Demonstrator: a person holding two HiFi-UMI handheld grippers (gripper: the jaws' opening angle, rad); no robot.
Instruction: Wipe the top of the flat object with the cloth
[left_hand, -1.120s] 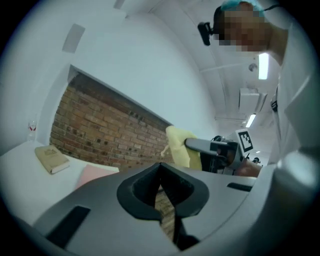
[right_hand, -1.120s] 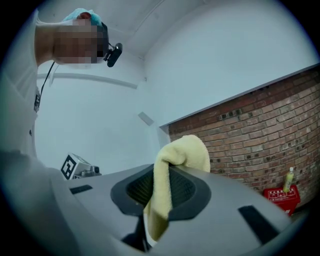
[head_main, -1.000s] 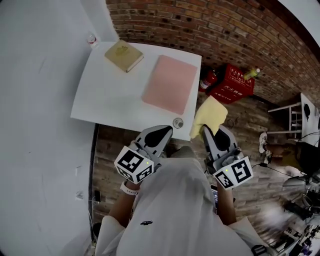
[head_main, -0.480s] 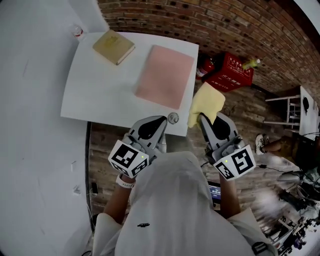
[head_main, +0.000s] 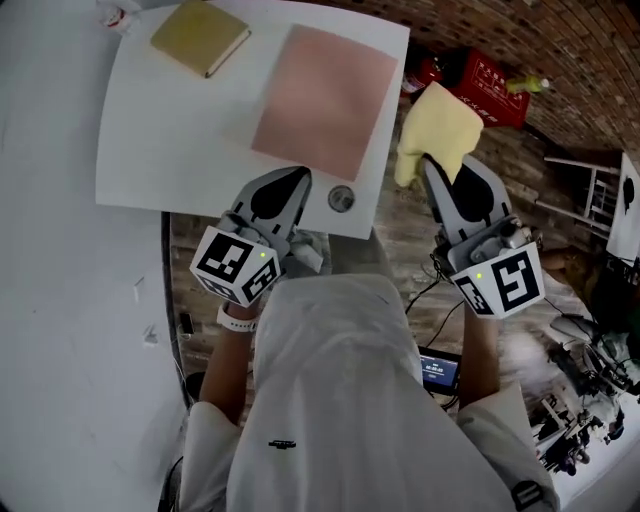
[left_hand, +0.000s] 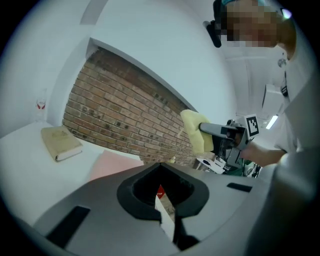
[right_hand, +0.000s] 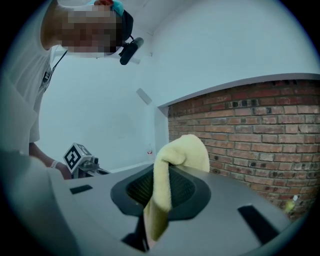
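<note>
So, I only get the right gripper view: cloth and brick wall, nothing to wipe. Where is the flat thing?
Observer: A pink sheet lies flat on the white table, close to its right edge.
Operator: Is my cloth above it?
Observer: No. The yellow cloth, pinched in the right tool, sits beyond the table's right edge, to the right of the sheet.
Operator: Anything on the table I could hit?
Observer: A tan book lies at the far left, apart from the sheet.
</note>
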